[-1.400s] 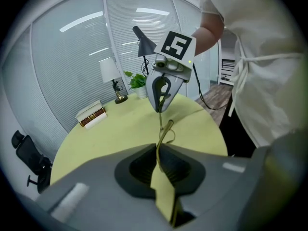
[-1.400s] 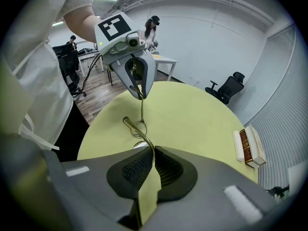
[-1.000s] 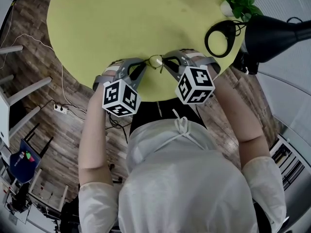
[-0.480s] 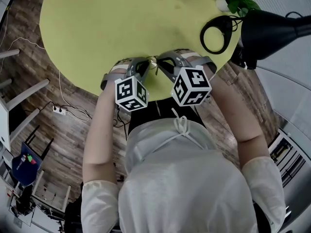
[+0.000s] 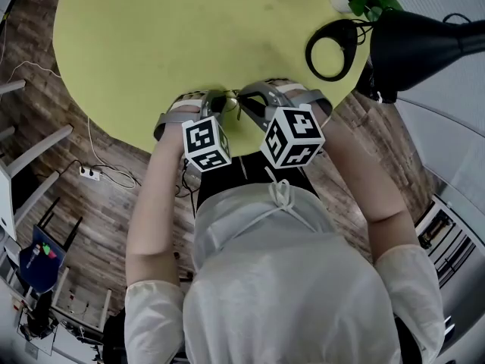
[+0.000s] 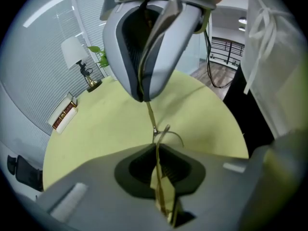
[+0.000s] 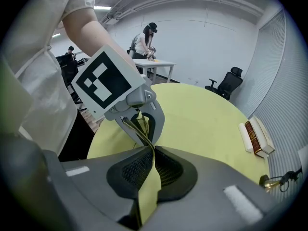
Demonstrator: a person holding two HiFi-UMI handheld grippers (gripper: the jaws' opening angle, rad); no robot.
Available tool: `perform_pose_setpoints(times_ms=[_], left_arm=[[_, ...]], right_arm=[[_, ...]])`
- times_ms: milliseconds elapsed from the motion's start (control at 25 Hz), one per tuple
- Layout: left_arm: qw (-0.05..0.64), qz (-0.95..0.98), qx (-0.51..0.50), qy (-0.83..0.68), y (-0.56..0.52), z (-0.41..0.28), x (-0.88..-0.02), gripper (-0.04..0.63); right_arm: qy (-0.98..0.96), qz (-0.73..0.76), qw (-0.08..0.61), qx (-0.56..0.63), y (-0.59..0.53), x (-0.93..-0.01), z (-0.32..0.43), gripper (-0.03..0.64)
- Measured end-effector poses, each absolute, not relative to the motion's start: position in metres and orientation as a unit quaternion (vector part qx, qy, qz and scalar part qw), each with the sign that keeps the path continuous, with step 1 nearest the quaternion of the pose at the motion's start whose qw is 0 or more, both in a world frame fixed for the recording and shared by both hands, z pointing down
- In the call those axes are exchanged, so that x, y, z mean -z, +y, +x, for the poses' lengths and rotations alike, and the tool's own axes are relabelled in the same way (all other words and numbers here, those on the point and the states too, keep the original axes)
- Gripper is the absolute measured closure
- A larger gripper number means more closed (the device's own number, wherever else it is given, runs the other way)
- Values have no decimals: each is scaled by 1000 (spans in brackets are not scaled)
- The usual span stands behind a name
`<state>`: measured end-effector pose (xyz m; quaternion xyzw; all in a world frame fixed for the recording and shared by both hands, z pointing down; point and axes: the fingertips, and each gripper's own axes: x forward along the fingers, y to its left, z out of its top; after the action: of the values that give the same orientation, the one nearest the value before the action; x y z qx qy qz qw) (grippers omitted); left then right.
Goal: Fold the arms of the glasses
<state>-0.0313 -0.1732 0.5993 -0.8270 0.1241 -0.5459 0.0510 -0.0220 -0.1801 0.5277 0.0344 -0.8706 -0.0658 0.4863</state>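
The left gripper point(image 5: 220, 101) hangs over the near edge of the table point(image 5: 151, 44). Its jaws are almost together and closing on a thin gold arm of the glasses point(image 6: 149, 112), which runs between the pads. The glasses are strung between the two tool tips, above the table's rim and close to the person's body; whether any part rests on the top I cannot tell. The right gripper point(image 5: 245, 99) has its jaws pinched tight on the other end of the wire frame, with only a sliver of gap showing. The likeliest trouble is bending. Both tools clamp slender metal, so a pull apart, or a twist of either wrist off the hinge's own swing, could kink the arm or strain the hinge. A slip is the other risk, since the pads hold so little metal. This near the edge, a dropped pair could fall to the floor point(image 5: 68, 165). The glasses' long axis lies across the head view, from one gripper to the other, roughly along the table edge. In the left gripper view the held arm runs straight on toward the right tool, with a curve of rim beside the hinge. Which way the lenses face is too small to make out.
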Motion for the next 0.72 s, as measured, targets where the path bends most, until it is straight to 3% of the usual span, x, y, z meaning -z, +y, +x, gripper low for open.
perform_pose_setpoints(times_ms=[320, 440, 720], left_arm=[[20, -836, 535, 122, -173, -28, -601, 564], [-22, -839, 533, 105, -167, -25, -598, 447], [-57, -853, 484, 187, -177, -52, -560, 408]], right_arm=[[-872, 30, 484, 65, -180, -531, -18, 601], [-873, 30, 482, 61, -181, -531, -18, 601], [-871, 31, 485, 63, -180, -529, -19, 601]])
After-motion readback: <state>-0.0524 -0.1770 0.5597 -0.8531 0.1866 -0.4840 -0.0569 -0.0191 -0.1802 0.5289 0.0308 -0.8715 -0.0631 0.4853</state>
